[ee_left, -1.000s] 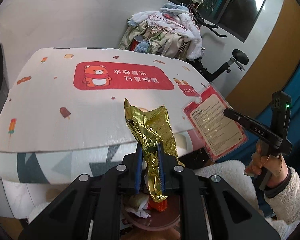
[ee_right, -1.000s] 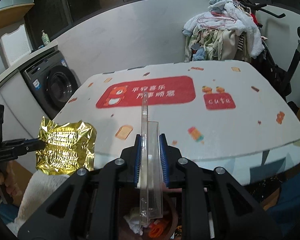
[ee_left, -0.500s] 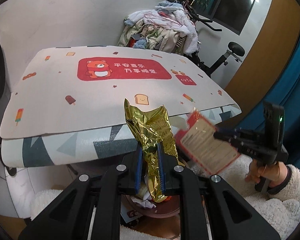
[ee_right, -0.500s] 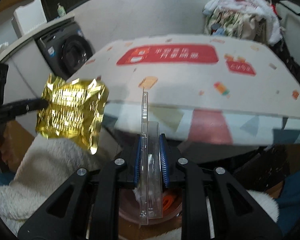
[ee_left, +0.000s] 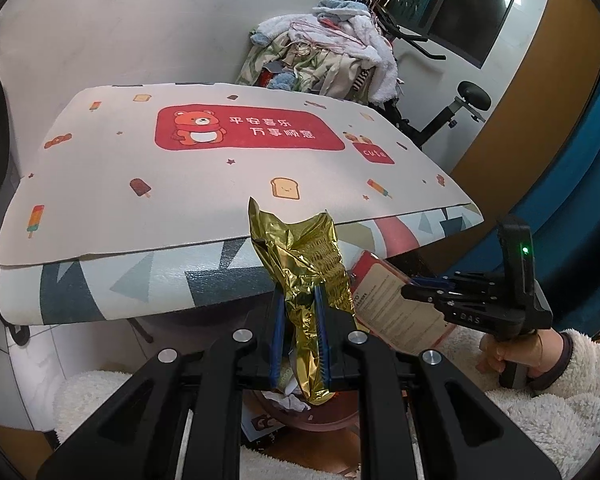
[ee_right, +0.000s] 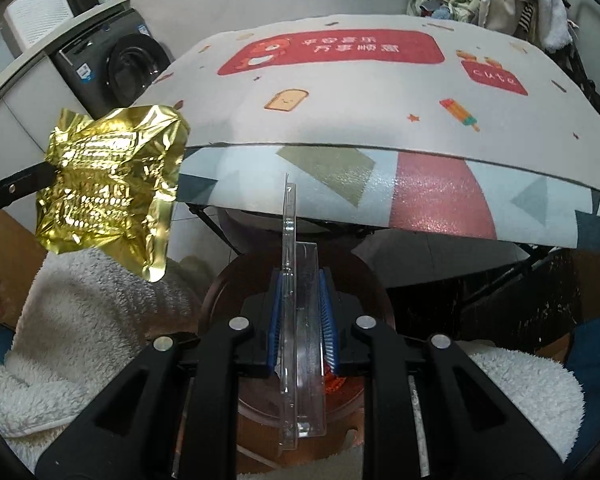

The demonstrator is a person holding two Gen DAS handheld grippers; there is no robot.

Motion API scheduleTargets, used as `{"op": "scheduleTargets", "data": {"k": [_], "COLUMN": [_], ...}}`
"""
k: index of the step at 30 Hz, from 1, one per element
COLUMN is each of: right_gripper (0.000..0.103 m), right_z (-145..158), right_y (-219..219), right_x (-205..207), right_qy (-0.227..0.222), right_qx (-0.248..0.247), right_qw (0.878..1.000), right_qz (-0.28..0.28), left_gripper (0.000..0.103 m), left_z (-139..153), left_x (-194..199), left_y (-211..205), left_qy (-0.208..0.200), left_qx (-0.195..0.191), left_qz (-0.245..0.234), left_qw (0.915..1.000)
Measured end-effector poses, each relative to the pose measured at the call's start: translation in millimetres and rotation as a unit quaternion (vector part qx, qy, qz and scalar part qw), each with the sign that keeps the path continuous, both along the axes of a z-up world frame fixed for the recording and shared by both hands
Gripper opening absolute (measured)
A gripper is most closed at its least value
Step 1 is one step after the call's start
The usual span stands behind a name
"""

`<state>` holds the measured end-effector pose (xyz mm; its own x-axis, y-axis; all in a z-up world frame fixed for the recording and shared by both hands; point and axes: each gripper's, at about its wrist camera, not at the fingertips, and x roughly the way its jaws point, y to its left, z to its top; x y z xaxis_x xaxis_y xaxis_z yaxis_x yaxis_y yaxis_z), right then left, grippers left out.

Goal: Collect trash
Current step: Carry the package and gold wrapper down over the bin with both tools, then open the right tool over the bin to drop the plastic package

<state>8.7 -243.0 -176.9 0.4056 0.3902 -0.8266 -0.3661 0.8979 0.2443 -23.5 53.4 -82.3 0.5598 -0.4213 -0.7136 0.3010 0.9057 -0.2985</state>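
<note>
While both hovered over the brown bin (ee_right: 220, 292), left tongs (ee_left: 300, 312) clamped gold wrapper (ee_left: 304, 264), right tongs (ee_right: 300, 308) clamped clear blister pack (ee_right: 300, 320).

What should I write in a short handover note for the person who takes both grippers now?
Left gripper: shut on the crumpled gold foil wrapper, held off the table's front edge.
Right gripper: shut on the clear plastic blister pack with a red-edged printed card, directly above the round brown trash bin.
The bin stands on the floor below the table edge and already holds crumpled paper.
Done: both pieces are lifted; the table mat with the red bear print shows no trash.
Left: probably drop the pack first, then the wrapper.
</note>
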Motion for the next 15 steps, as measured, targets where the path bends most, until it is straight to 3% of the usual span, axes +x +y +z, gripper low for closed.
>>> {"op": "scheduleTargets", "data": {"k": [10,15], "right_gripper": [0.026,0.059], "right_z": [-5.7,0.3], "right_y": [-3.4,-8.2], "right_x": [10.1,12.7], "right_qy": [0.013,-0.003], "right_qx": [0.005,0.010], "right_qw": [1.000,1.000], "right_qz": [-0.015,-0.027], "left_gripper": [0.014,0.014], "left_z": [-6.3,-11.6], "left_x": [-0.3,0.1], "left_y": [-9.5,-15.5], "left_qy": [0.006,0.011], "left_qx": [0.001,0.007], "left_qz": [-0.015,-0.026], "left_qw": [0.9999,0.9996]}}
